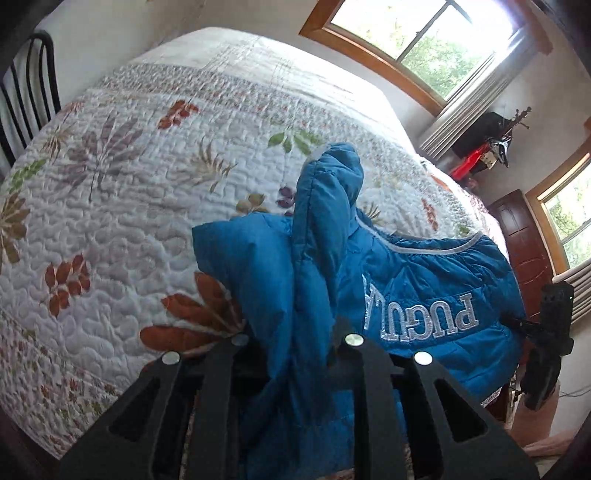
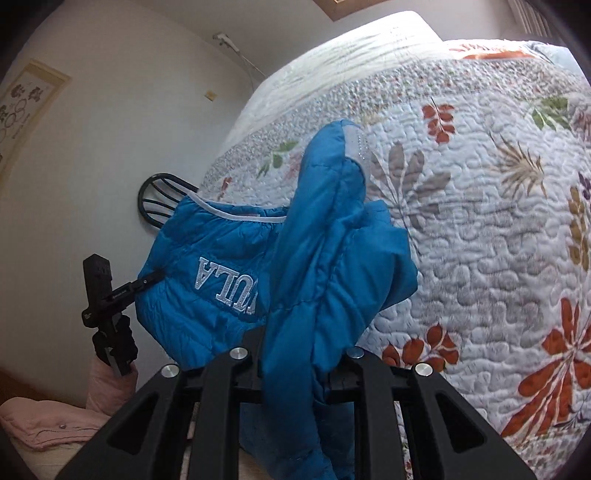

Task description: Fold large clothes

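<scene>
Both our tongs are clamped nearly shut on the blue jacket [image 1: 424, 288], the left gripper [image 1: 291, 343] and right gripper [image 2: 295, 354] holding it above the bed's near edge. Only the left view shows windows [image 1: 424, 33]; the quilt [image 1: 147, 184] beyond lies open.

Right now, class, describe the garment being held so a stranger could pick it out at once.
Find the bed with the leaf-patterned quilt. Held up over its near edge, between two black grippers, is a blue padded jacket. Only it is bright blue, with silver embroidered letters and pale piping.
</scene>
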